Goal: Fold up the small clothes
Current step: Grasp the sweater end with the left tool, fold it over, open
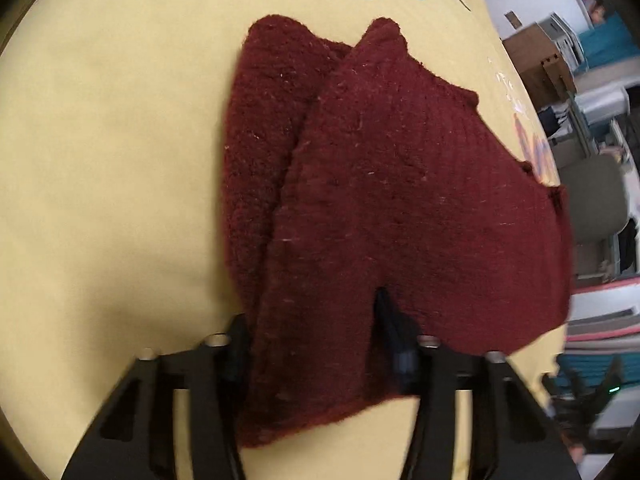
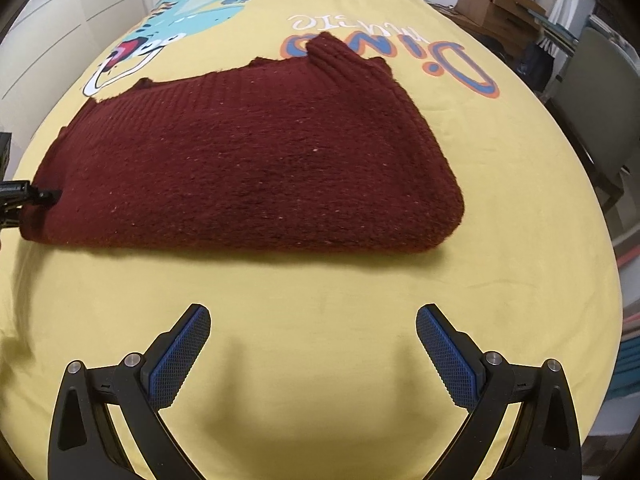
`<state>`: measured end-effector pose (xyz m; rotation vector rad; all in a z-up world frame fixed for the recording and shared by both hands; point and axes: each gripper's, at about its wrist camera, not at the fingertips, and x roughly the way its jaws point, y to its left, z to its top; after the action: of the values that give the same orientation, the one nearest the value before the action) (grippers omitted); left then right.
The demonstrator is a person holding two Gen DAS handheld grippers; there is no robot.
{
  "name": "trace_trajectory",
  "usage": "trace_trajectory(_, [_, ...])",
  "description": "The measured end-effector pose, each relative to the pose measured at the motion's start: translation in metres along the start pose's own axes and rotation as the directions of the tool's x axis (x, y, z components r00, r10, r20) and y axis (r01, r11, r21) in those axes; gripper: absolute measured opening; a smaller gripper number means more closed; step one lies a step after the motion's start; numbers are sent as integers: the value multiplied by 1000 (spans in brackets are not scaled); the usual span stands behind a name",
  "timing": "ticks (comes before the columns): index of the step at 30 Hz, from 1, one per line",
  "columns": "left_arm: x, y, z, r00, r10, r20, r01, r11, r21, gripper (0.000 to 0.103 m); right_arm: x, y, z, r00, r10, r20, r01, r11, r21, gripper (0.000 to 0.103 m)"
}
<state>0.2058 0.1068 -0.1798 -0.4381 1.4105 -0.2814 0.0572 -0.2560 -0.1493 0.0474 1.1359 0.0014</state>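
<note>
My left gripper (image 1: 316, 344) pinches the near edge of the dark red sweater (image 1: 400, 184). It lies folded on the yellow bedspread (image 1: 112, 160).

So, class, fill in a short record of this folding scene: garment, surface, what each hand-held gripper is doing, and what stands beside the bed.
garment: dark red knitted sweater, partly folded, lying flat
surface: yellow bedsheet with a dinosaur print
left hand-held gripper: fingers closed around the sweater's near edge
right hand-held gripper: open, over bare sheet, short of the sweater
beside the bed: cardboard box, grey chair
</note>
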Motion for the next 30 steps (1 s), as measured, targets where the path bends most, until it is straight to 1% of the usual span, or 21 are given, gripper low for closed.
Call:
trace_trajectory(1, [-7, -3, 2, 1000, -14, -9, 14, 1000, -7, 34, -1, -2, 0, 1000, 1, 2, -1, 1000, 5, 103])
trace_trajectory(4, [-31, -27, 10, 1000, -9, -2, 9, 998, 65, 32, -4, -10, 1, 1000, 1, 12, -1, 1000, 25, 103])
trace_trajectory(6, [-42, -41, 14, 1000, -22, -1, 22, 996, 85, 31, -6, -15, 2, 1000, 3, 21, -4, 999, 39, 103])
trace_trajectory(10, [-62, -80, 19, 1000, -21, 20, 18, 987, 157, 29, -12, -27, 9, 999, 8, 45, -11, 998, 63, 103])
trace_trajectory(12, [-72, -98, 17, 999, -33, 28, 28, 983, 182, 28, -16, -33, 14, 999, 4, 54, -8, 997, 73, 103])
trace_trajectory(18, [-77, -173, 17, 999, -28, 21, 21, 958, 286, 26, -30, -63, 32, 996, -11, 91, -1, 992, 123, 103])
trace_trajectory(20, [-74, -203, 12, 1000, -20, 18, 13, 944, 331, 25, -36, -75, 37, 994, -13, 110, -3, 990, 143, 103])
trace_trajectory(24, [-46, -262, 9, 999, -38, -13, 40, 924, 381, 24, -46, -96, 45, 990, -29, 136, 5, 985, 173, 103])
trace_trajectory(26, [-28, -293, 2, 999, -33, -16, 37, 914, 404, 24, -49, -107, 47, 989, -36, 143, 9, 982, 186, 103])
trace_trajectory(27, [-14, -308, 3, 999, -28, -23, 35, 908, 417, 23, -51, -111, 46, 989, -39, 144, 11, 981, 192, 103])
trace_trajectory(30, [23, -337, -10, 999, -2, -49, 23, 897, 442, 23, -50, -124, 42, 991, -46, 129, 18, 977, 210, 103])
